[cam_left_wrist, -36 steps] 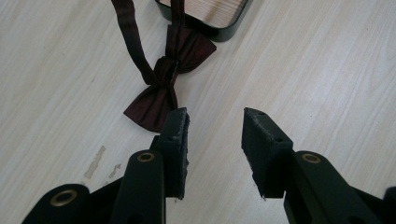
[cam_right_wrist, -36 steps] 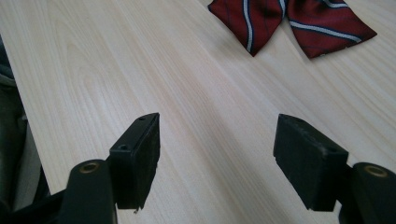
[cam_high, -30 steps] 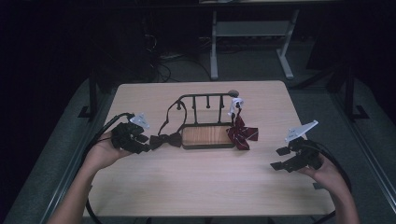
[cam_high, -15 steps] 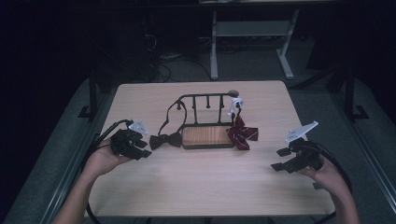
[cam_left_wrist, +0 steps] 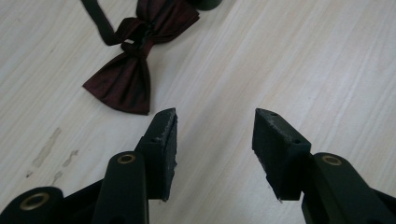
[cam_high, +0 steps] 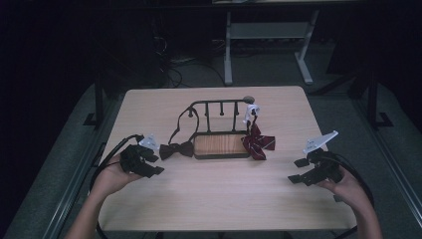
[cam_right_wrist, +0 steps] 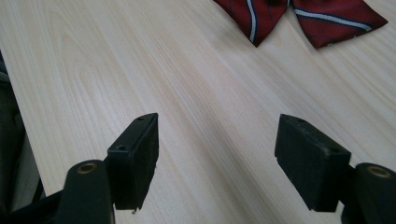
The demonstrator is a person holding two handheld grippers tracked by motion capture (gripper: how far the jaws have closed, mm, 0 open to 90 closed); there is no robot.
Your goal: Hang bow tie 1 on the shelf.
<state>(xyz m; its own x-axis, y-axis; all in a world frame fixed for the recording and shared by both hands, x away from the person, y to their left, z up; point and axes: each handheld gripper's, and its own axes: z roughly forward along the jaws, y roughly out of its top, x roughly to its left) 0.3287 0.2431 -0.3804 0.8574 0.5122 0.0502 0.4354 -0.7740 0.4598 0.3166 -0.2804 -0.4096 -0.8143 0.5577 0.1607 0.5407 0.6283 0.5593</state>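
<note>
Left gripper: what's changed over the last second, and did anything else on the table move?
The left gripper has drawn back from the dark bow tie toward the person; its jaws have just been opening, with nothing between them. The bow tie now lies free on the table, beside the stand. The right gripper stayed put, open and empty, and the striped bow tie has not moved.

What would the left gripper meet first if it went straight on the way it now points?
Probably the dark bow tie. It lies on the table just ahead of the left gripper, slightly to the side of the open, empty jaws, so depth and exact line are hard to judge.
</note>
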